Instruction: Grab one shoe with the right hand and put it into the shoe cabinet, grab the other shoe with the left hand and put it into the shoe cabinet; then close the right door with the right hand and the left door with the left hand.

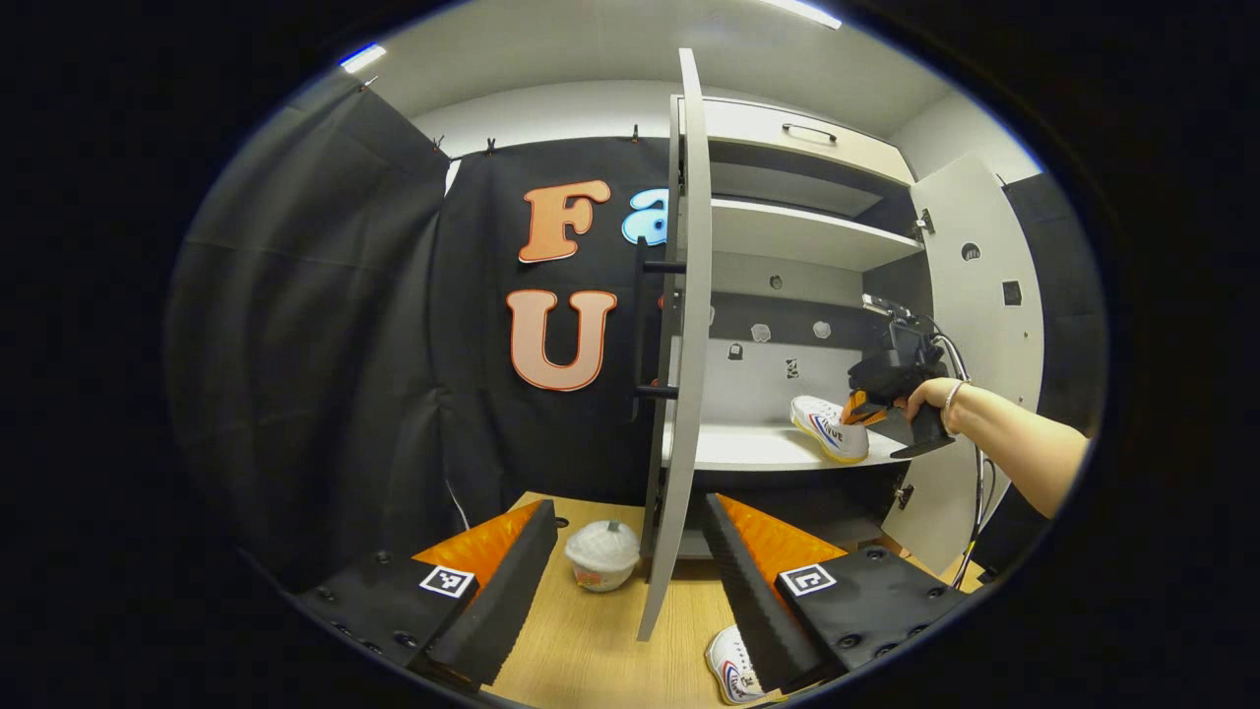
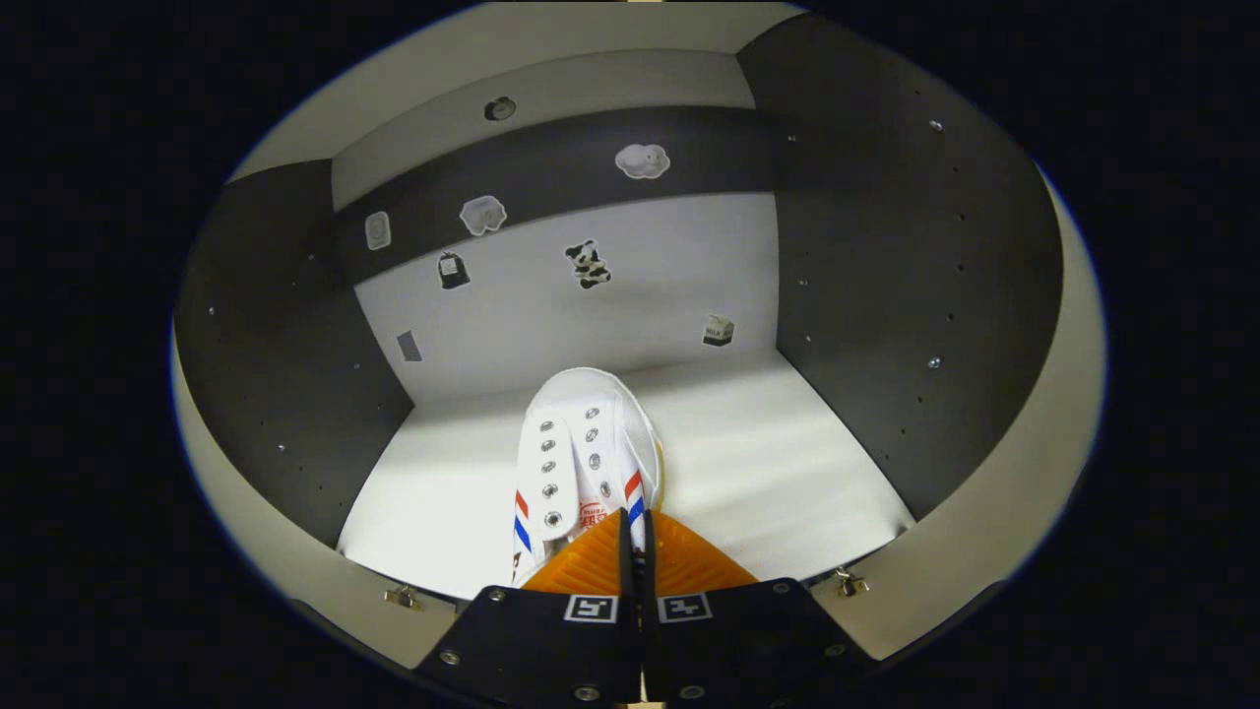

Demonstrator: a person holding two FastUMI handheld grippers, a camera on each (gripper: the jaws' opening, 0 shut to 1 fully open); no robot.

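In the right gripper view, my right gripper (image 2: 635, 537) is shut on the heel end of a white shoe (image 2: 586, 458) with red and blue stripes. The toe points into the cabinet over the white shelf (image 2: 787, 473). The left gripper view shows the same shoe (image 1: 830, 428) at the shelf's (image 1: 748, 448) front right, heel tilted up, with the right gripper (image 1: 864, 407) held by a hand. The other white shoe (image 1: 733, 672) lies on the wooden table (image 1: 600, 640), partly hidden behind my right finger. My left gripper (image 1: 630, 512) is open above the table, holding nothing.
The cabinet's left door (image 1: 681, 345) stands open, edge-on, just beyond my left gripper's fingers. The right door (image 1: 979, 325) is swung wide open. A white lidded bowl (image 1: 602, 554) sits on the table by the left door. Dark side walls (image 2: 886, 325) bound the shelf compartment.
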